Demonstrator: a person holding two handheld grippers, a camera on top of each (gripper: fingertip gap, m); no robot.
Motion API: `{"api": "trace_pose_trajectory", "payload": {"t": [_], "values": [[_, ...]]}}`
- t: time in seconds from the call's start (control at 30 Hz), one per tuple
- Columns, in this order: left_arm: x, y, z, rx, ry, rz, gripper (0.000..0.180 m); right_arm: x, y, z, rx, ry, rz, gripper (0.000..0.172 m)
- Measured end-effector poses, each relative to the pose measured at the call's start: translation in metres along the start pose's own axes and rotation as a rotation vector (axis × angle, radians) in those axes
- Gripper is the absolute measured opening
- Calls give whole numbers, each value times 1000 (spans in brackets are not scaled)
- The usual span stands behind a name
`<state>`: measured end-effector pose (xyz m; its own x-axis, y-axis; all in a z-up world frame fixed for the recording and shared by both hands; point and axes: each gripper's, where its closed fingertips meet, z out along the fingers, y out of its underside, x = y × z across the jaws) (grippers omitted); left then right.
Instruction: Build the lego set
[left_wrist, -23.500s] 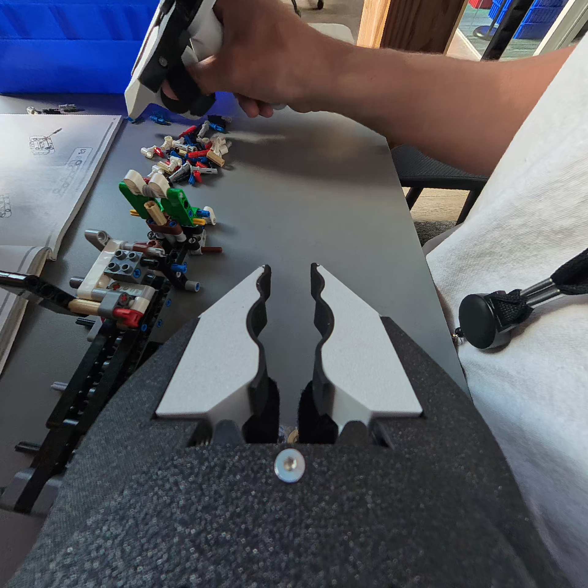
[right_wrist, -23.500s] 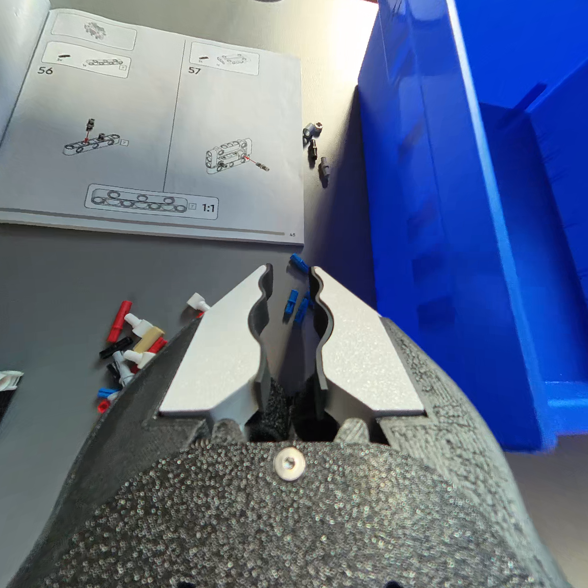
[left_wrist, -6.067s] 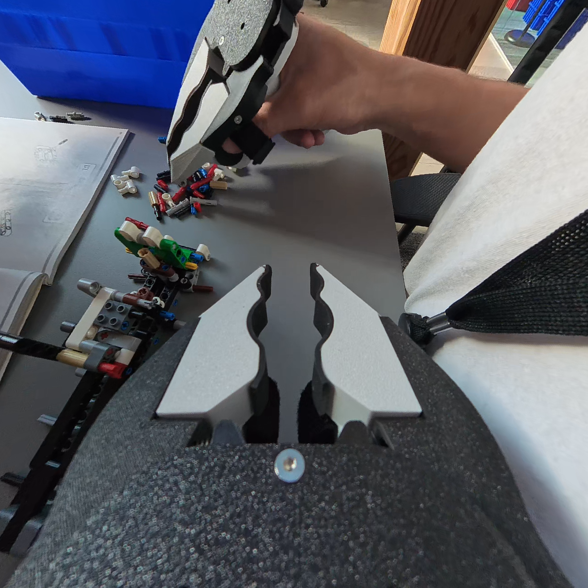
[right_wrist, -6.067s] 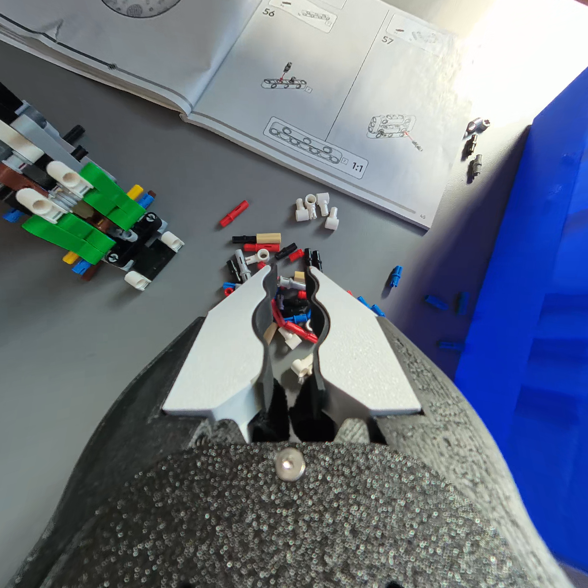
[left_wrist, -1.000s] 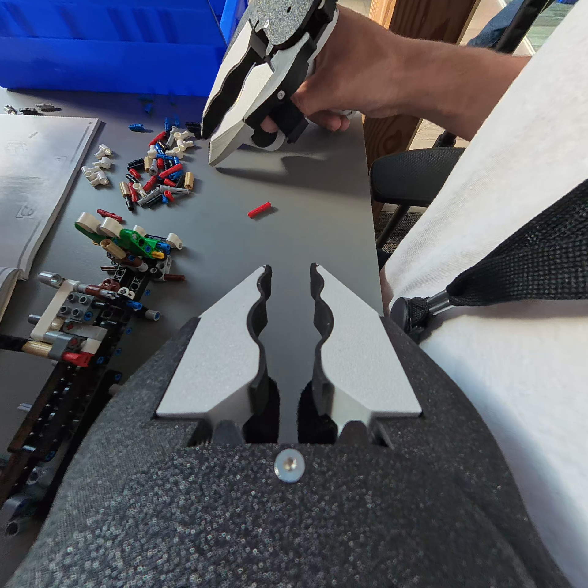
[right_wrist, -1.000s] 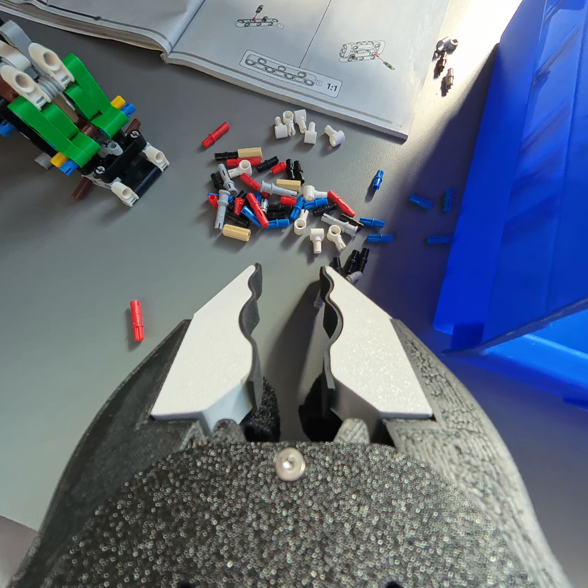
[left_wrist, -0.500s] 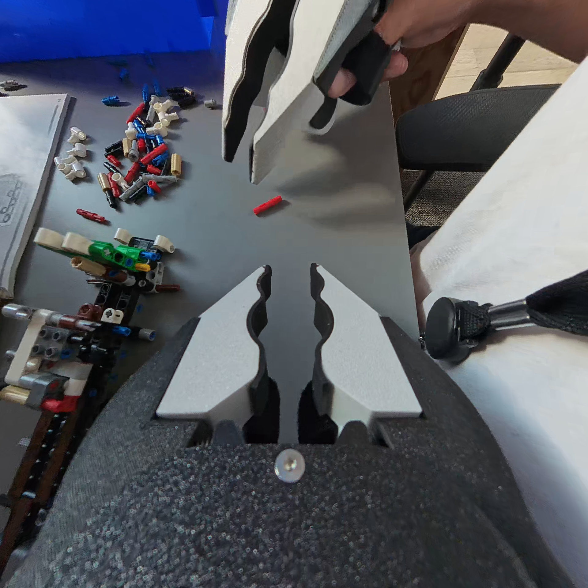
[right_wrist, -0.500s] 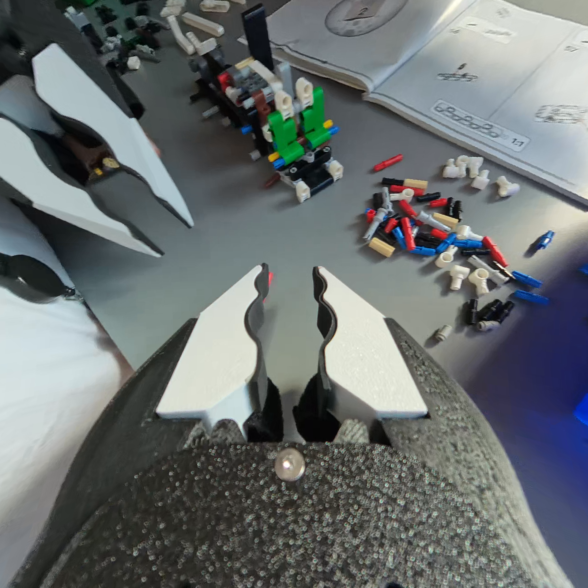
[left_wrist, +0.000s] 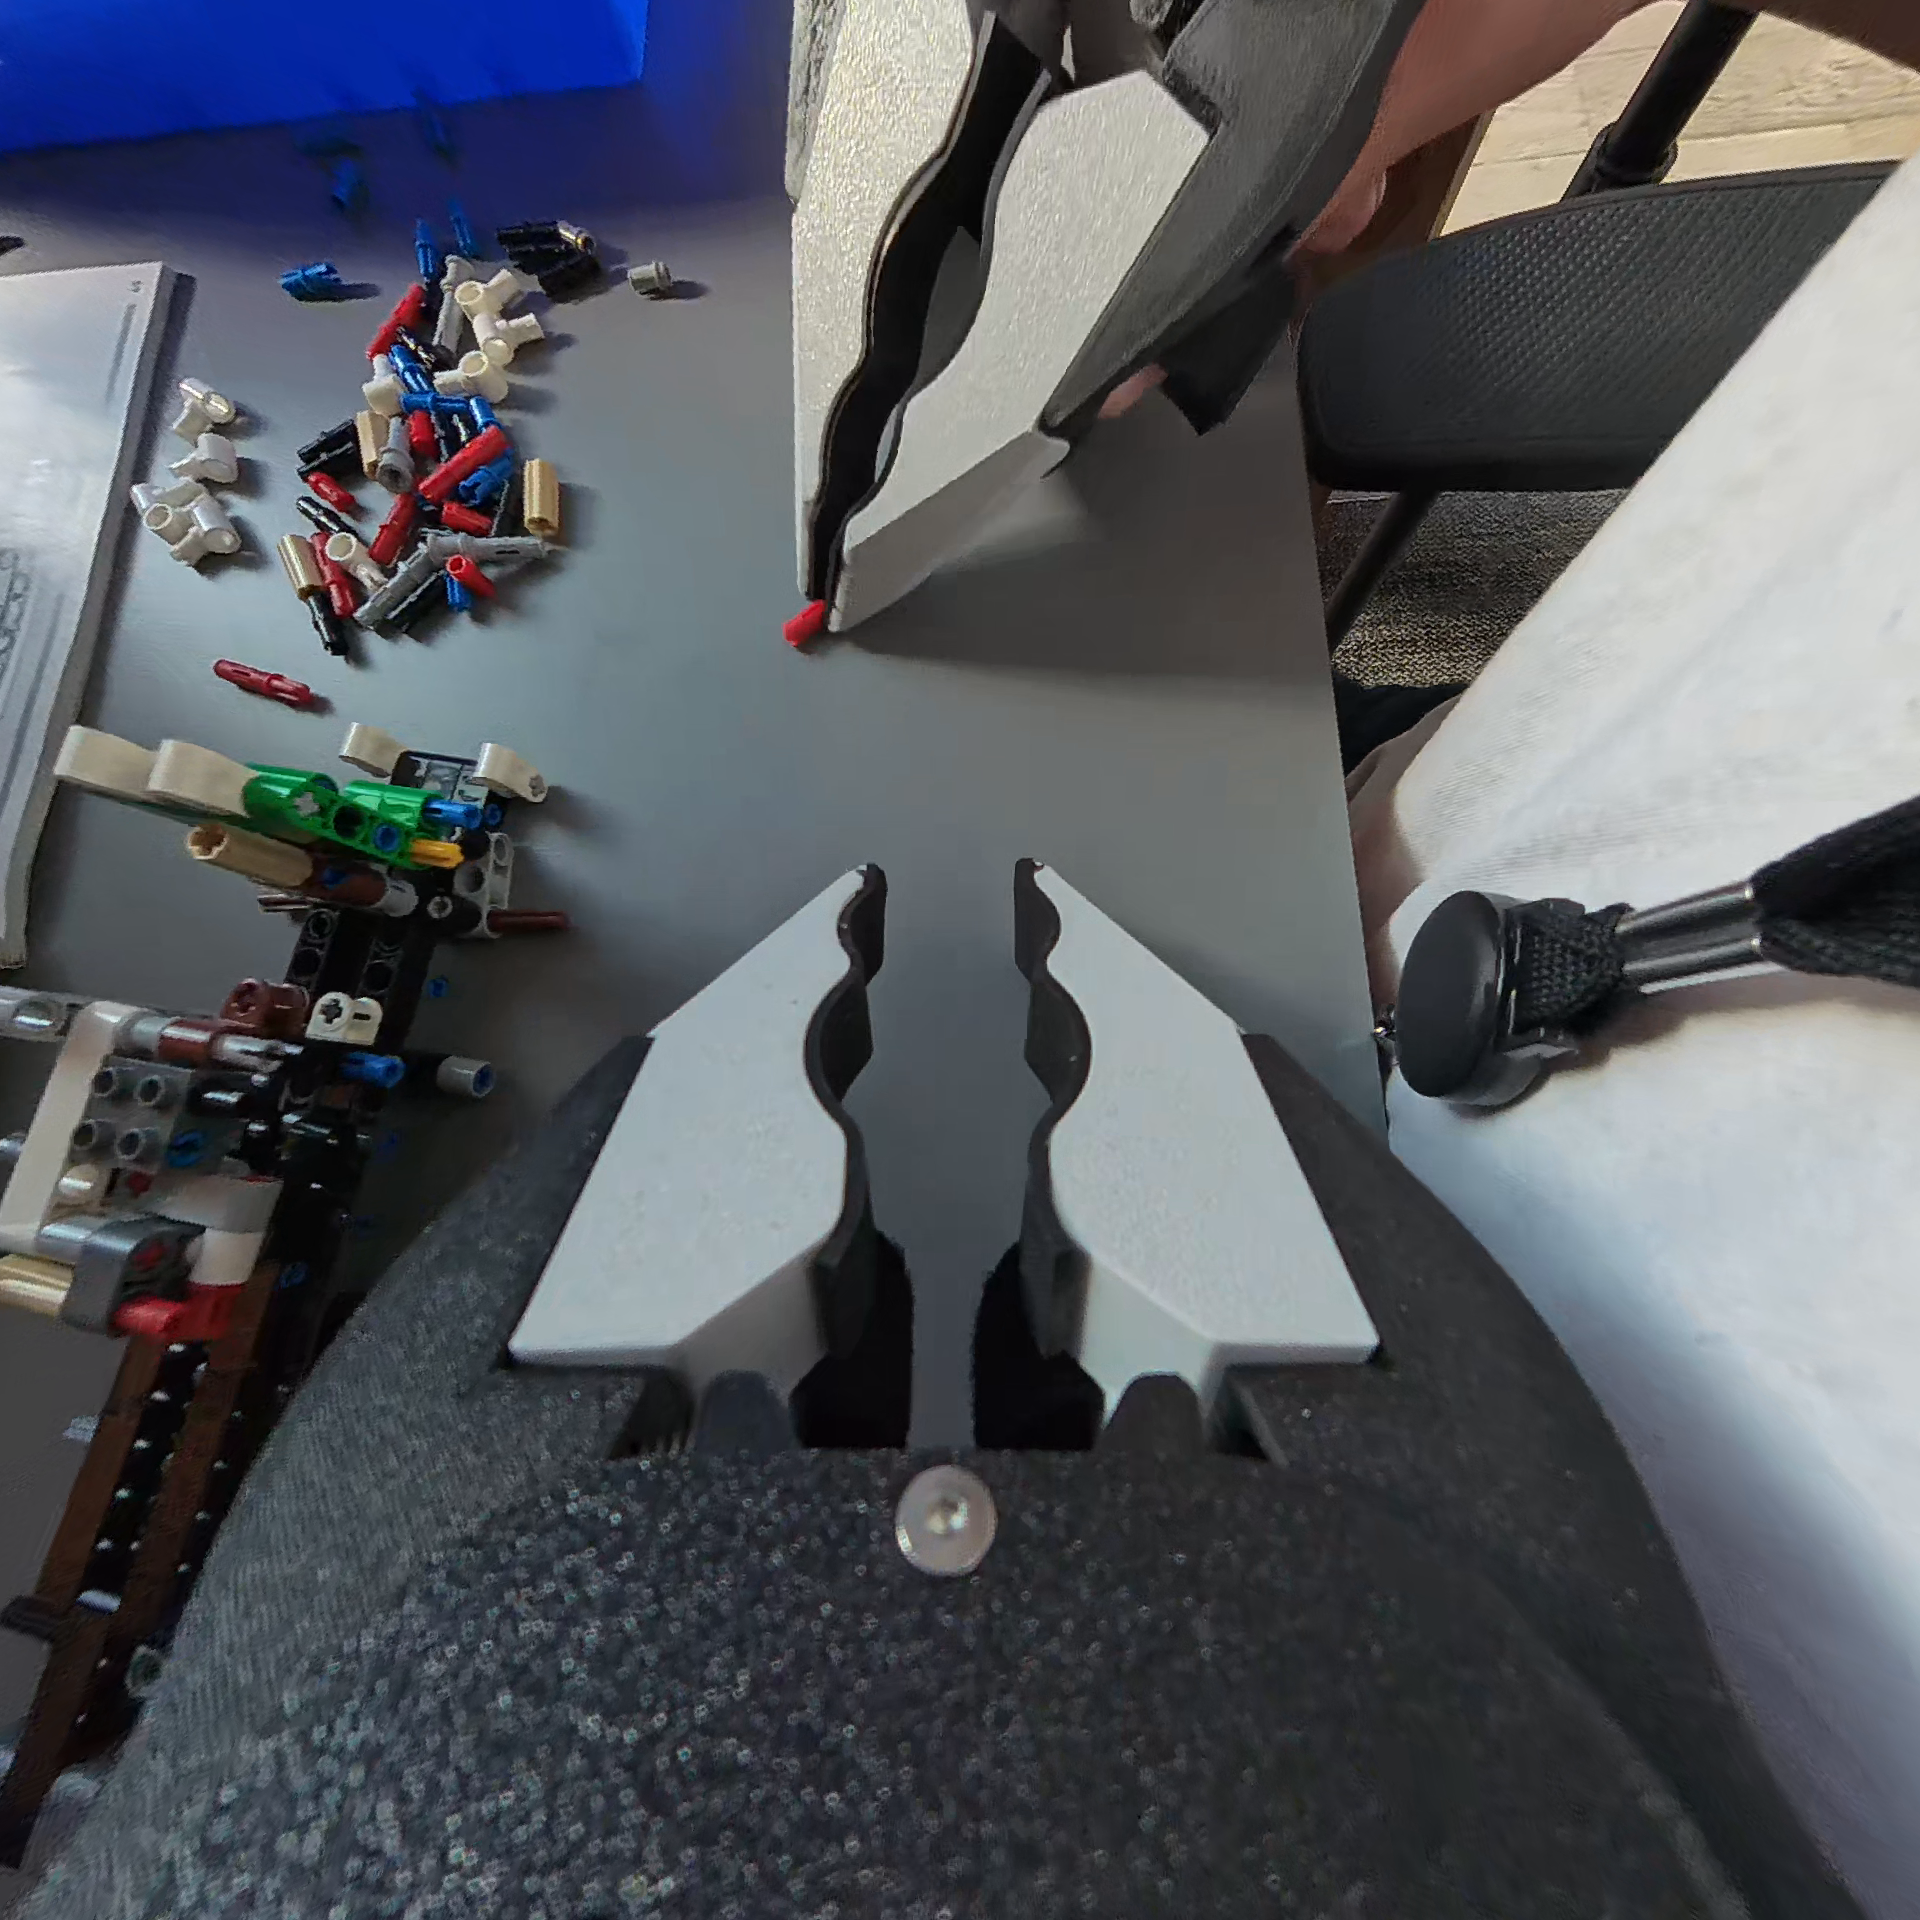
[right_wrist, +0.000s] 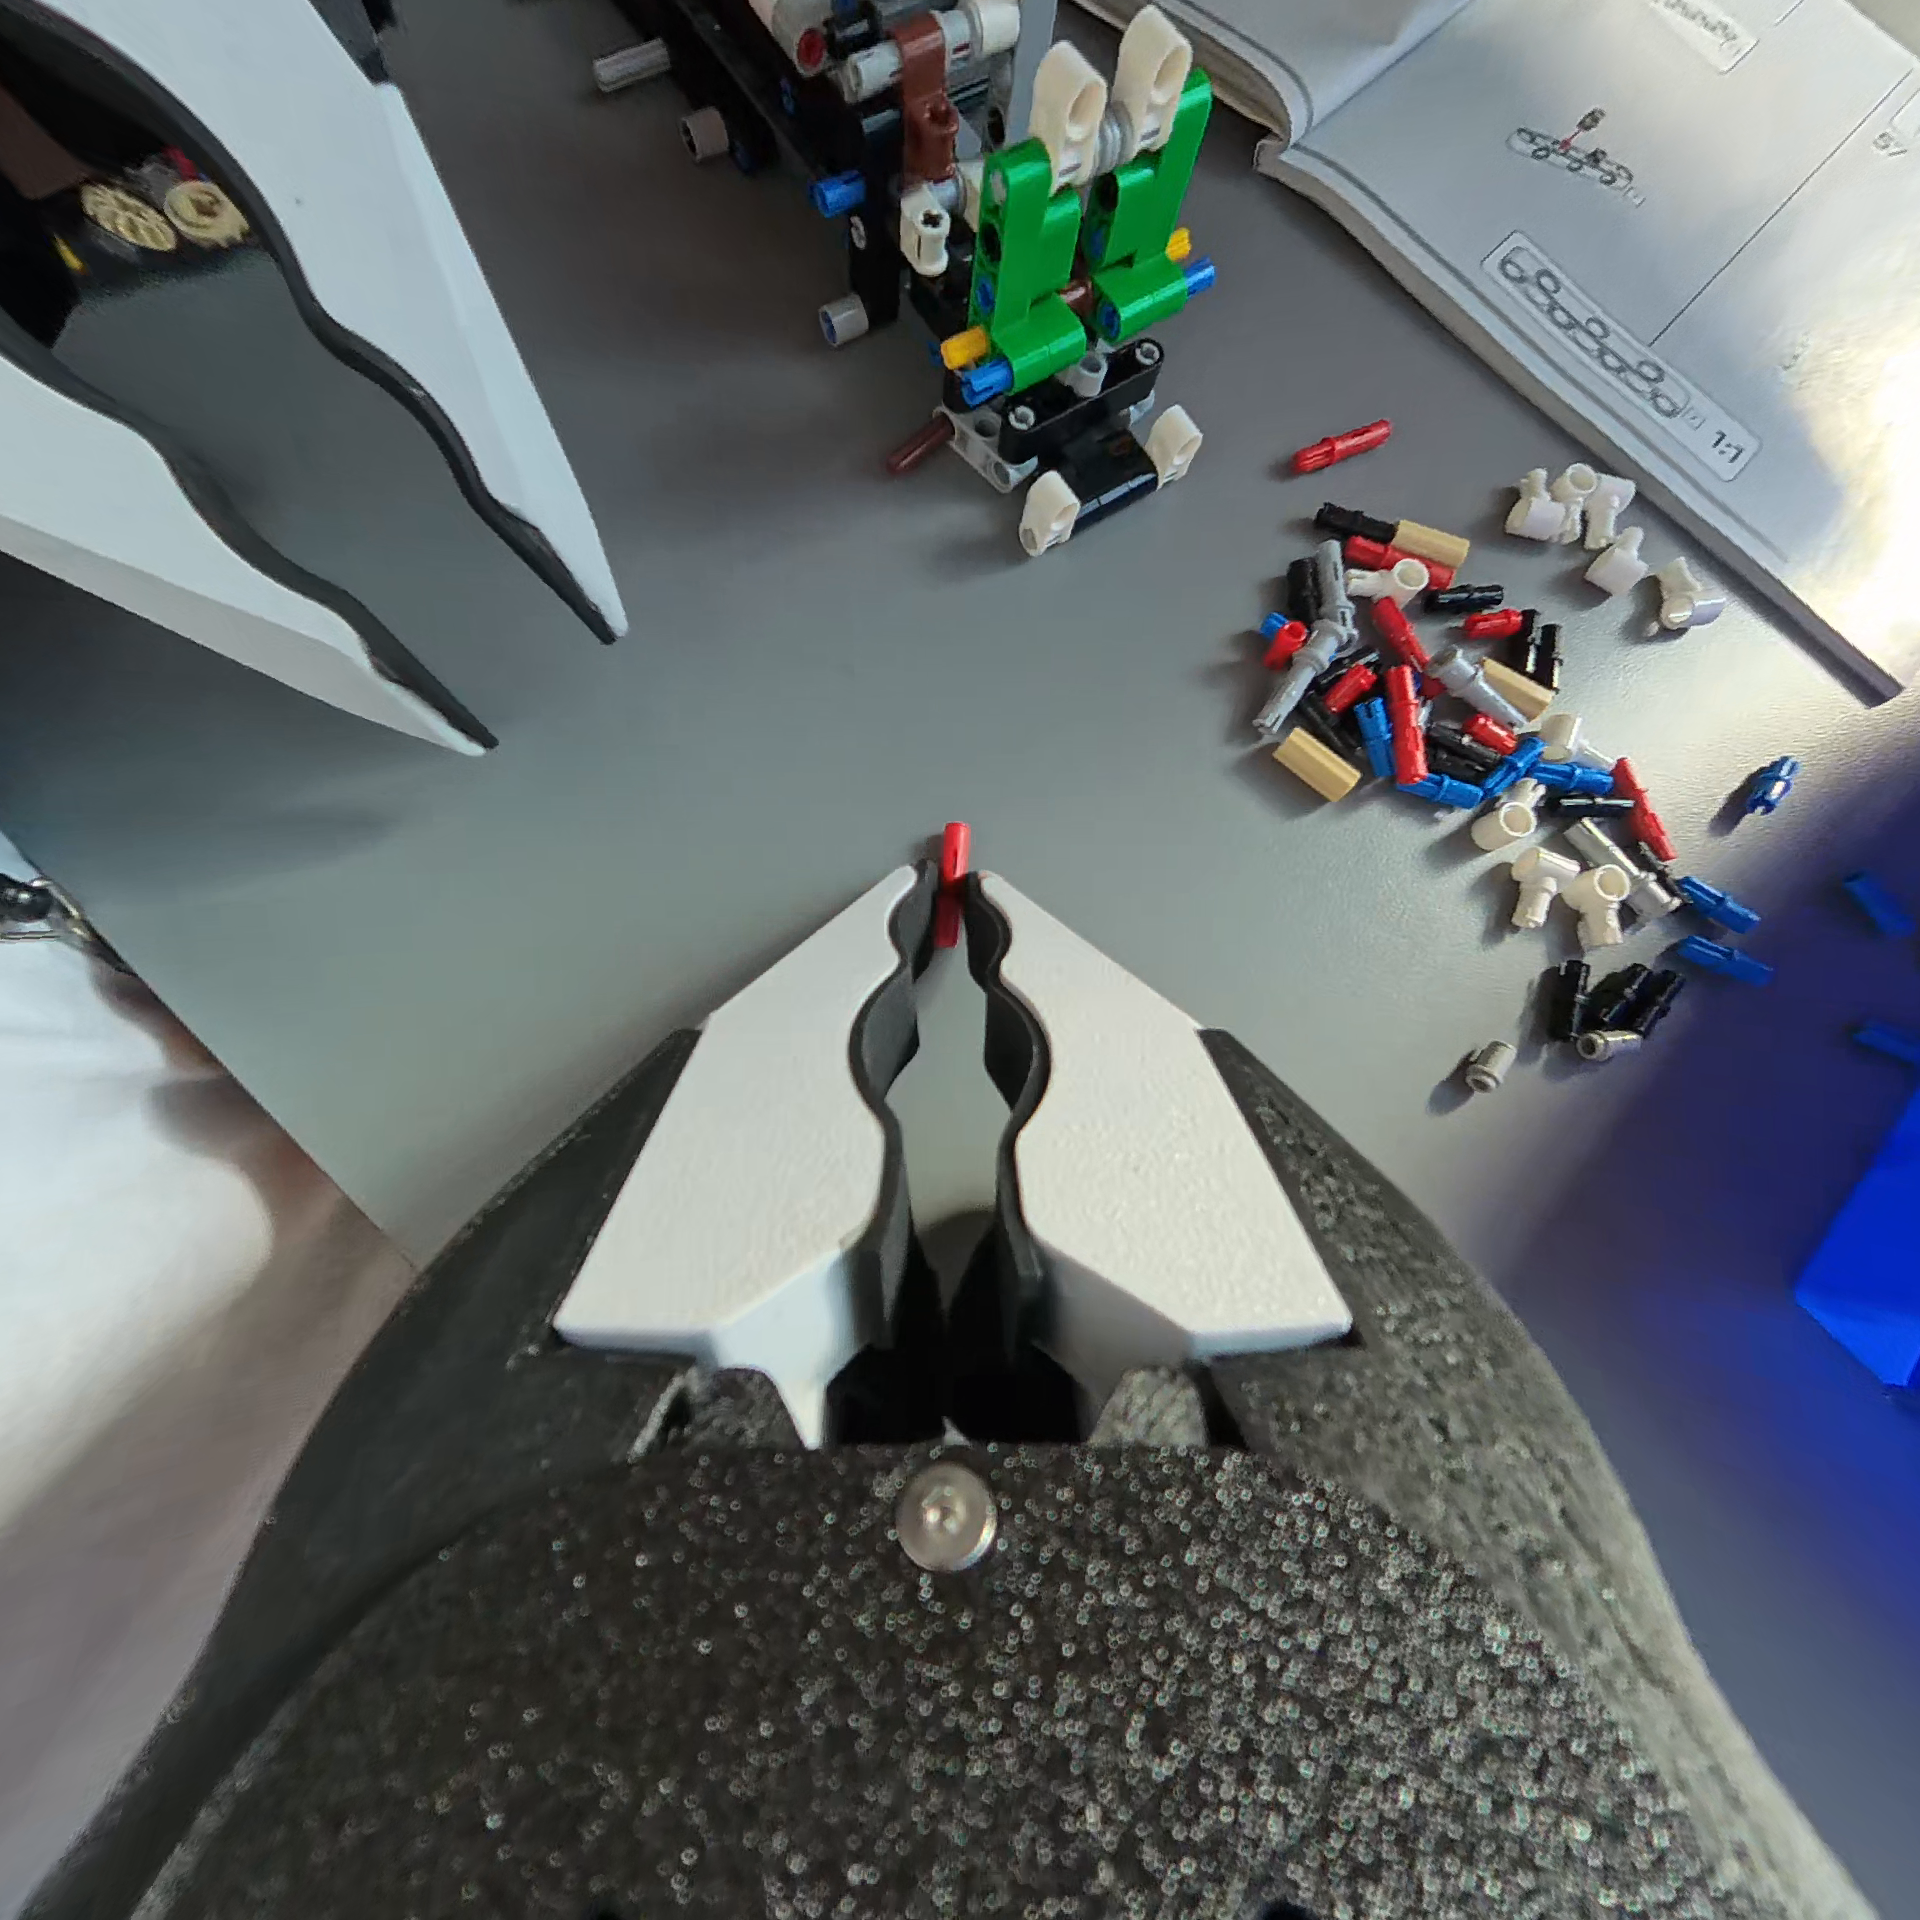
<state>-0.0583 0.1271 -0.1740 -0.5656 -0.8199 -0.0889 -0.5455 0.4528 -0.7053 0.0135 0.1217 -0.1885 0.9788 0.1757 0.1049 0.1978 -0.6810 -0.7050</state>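
red pin (right_wrist: 950, 883) — it's pinched at the very tips of the right hand-held gripper (right_wrist: 948, 889), both black pads pressing its sides, the pin's far end poking out ahead and its underside on the grey worktop (right_wrist: 727, 748). a second ago those fingers stood wide apart over the loose pile and the pin lay alone off to the side; now they've swung over and come together on it. so the pin is caught, though not yet lifted. the left hand-held gripper (left_wrist: 948, 883) hovers low, fingers apart with nothing but worktop between them, much as it stood before. off to the right gripper's side lies the scatter of small pins and connectors (right_wrist: 1496, 717) — red, blue, black, tan, white. beyond stand the part-built brick model (right_wrist: 1070, 281) with its green beams and the open instruction booklet (right_wrist: 1621, 208).
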Motion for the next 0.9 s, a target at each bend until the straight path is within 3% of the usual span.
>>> {"api": "trace_pose_trajectory", "payload": {"t": [0.13, 0.37, 0.7, 0.9], "values": [[0, -1, -5, 30, 2, -33, 22, 26, -12, 6, 22, 83, 5, 3], [-5, 5, -11, 29, -30, -51, 22, 91, -57, 46, 71, 138, 261, 3], [-15, 11, -18, 34, -56, -76, 23, 108, -68, 80, -44, 152, 281, 4], [-14, 14, -17, 31, -43, -74, 23, 104, -73, 73, 5, 133, 284, 10]]}}
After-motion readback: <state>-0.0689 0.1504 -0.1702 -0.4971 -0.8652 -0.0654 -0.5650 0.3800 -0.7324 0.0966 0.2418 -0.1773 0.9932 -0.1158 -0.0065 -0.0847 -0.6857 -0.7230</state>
